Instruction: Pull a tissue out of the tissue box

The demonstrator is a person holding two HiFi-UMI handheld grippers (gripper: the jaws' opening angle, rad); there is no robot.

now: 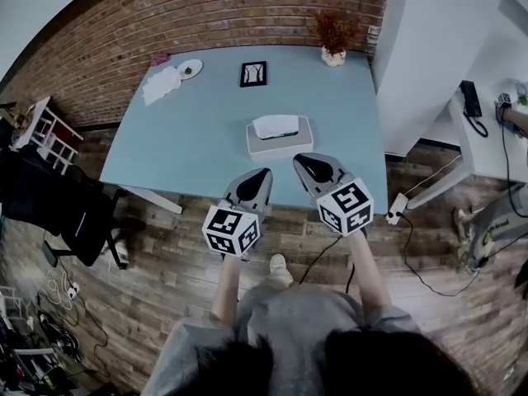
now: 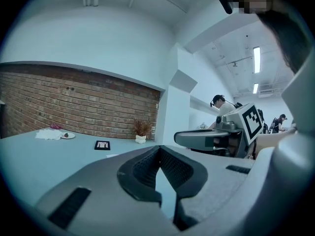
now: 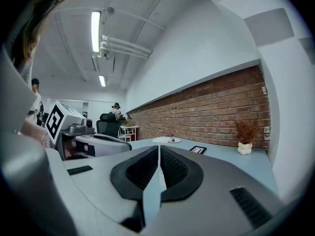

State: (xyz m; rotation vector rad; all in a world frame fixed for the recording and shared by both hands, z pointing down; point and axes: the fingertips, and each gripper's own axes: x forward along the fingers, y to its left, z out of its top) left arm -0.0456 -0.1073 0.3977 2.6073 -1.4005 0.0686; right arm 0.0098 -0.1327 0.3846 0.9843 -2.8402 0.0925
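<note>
A white tissue box (image 1: 279, 143) sits on the light blue table (image 1: 190, 143), a little right of centre, with a white tissue (image 1: 275, 125) standing out of its top. Both grippers hover at the table's near edge, short of the box. My left gripper (image 1: 263, 173) is shut and holds nothing; in the left gripper view its jaws meet at the tip (image 2: 158, 150). To its right, my right gripper (image 1: 302, 160) is also shut and empty, with its jaws pressed together (image 3: 159, 148). In both gripper views the jaws hide the box.
At the table's far side stand a small framed picture (image 1: 253, 73), a white pot with a dried plant (image 1: 333, 54), a small plate (image 1: 190, 68) and a white cloth (image 1: 161, 84). A black chair (image 1: 49, 200) is at the left. A white desk with cables (image 1: 483, 130) is at the right.
</note>
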